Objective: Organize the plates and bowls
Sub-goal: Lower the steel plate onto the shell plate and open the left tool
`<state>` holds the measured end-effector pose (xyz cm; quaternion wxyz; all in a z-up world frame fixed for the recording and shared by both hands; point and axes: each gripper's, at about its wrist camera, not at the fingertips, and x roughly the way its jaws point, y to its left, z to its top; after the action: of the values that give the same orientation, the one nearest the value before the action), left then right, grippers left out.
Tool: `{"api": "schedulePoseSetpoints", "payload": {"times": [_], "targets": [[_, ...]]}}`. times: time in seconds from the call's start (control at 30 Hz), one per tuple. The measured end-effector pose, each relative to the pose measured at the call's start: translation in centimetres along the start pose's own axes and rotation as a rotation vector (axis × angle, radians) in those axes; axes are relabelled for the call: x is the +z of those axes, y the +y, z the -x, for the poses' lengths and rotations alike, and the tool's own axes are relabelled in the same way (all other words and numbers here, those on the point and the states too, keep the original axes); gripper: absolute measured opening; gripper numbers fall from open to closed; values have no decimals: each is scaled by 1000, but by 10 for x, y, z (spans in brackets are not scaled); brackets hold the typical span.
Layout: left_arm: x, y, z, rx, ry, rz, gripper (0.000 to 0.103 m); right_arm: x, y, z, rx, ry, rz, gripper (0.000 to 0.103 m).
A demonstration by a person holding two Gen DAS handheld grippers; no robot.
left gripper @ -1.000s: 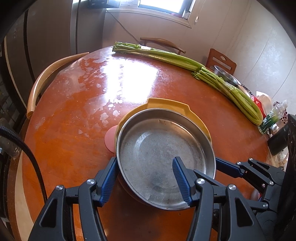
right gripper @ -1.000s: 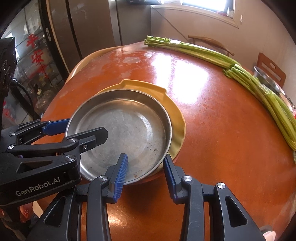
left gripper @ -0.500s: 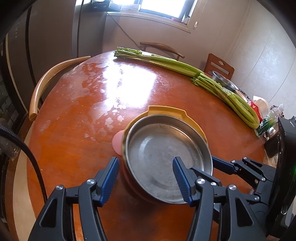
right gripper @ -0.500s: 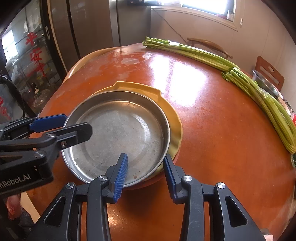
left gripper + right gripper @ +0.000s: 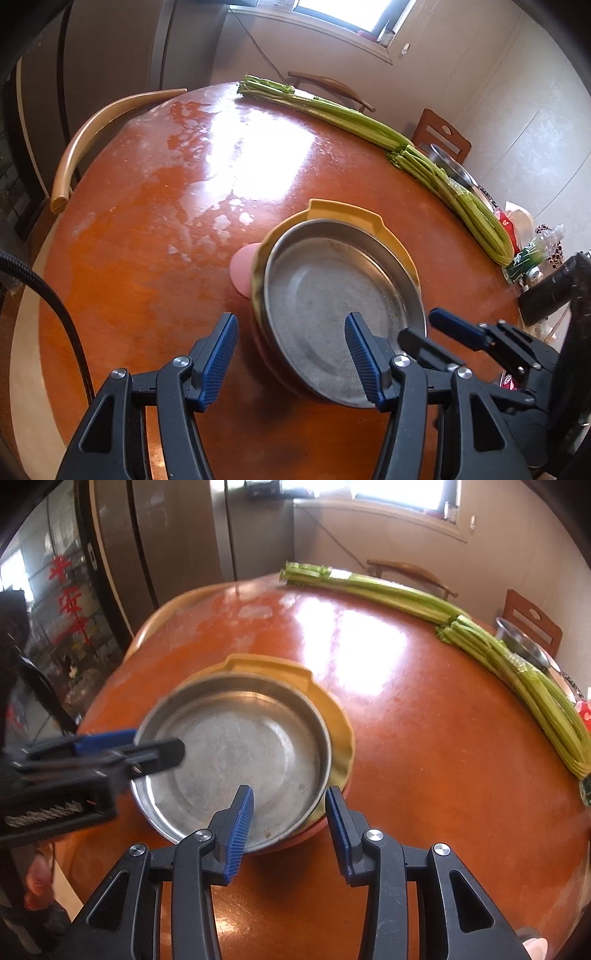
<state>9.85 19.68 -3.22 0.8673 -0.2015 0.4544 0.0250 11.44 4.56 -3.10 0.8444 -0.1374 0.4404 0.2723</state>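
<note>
Sliding away to the right since a second ago, the steel pan point(image 5: 332, 295) no longer touches the left gripper's point(image 5: 290, 321) outer pad.

From the left wrist, that gripper stands moderately open astride the pan's near-left rim, one finger over the pan's floor, the other out over the bare table point(image 5: 147, 258), neither pressing. The pan sits nested in a yellow plate point(image 5: 343, 212), with a pink plate point(image 5: 242, 269) peeking out on the pan's left. Celery point(image 5: 369, 125) lies well beyond the pan.

From the right wrist, the right gripper point(image 5: 290, 794) is clamped narrow on the pan's near rim, inner pad inside the pan, outer pad outside the stacked plates. Across the pan, the left gripper looks blurred.
</note>
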Motion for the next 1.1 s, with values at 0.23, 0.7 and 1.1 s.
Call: {"api": "schedulePoseSetpoints", "payload": {"times": [0.23, 0.7, 1.1], "targets": [[-2, -6, -10, 8, 22, -4, 60, -13, -24, 7, 38, 7, -109, 48], [-2, -14, -18, 25, 29, -10, 60, -20, -37, -4, 150, 22, -246, 51], [0, -35, -29, 22, 41, -52, 60, -22, -45, -6, 112, 16, -238, 51]]}}
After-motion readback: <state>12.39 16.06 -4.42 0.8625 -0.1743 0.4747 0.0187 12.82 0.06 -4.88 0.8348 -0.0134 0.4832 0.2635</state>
